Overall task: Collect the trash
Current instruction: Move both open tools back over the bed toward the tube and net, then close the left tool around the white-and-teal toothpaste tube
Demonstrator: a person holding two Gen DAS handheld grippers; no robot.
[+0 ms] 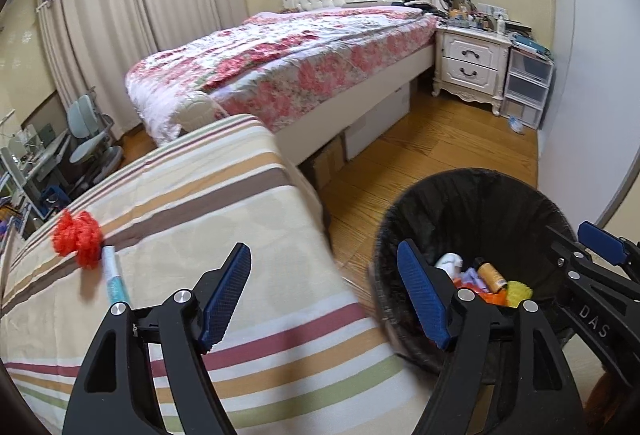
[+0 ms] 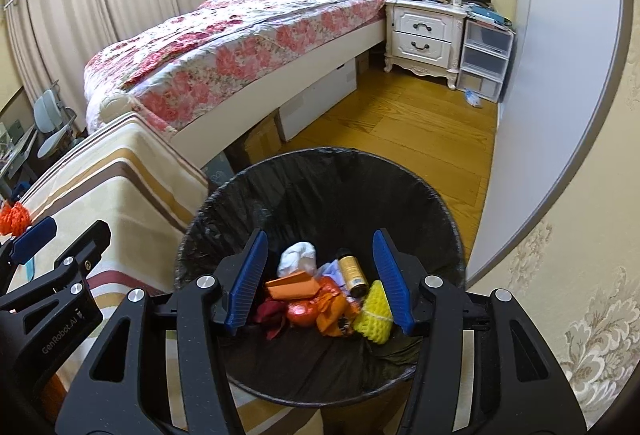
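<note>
Right wrist view looks straight down into the trash bin (image 2: 320, 175), lined with a black bag and standing on the wood floor beside the striped bed cover (image 2: 104, 187). My right gripper (image 2: 318, 283) hangs over the bin's mouth with its fingers parted and nothing between them; below lie a yellow foam net (image 2: 376, 309), a small brown bottle (image 2: 352, 271), orange wrappers (image 2: 294, 285) and a white crumpled tissue (image 2: 298, 255). I judge that a drop has just finished on this side. My left gripper (image 1: 324, 295) straddles the edge of the cover and the bin's rim, its fingers spread wide and empty too. What remains to collect sits on the striped cover off to the left: a red mesh wad (image 1: 76, 235) and, touching it, a slim white-and-teal tube (image 1: 114, 279). So the step in hand is turning from the bin to the next piece. The next move, as I see it, calls for swinging my left fingers leftward across the cover, lining them across the tube or over the wad, and closing gently so the soft fabric underneath is not pinched up with it.
</note>
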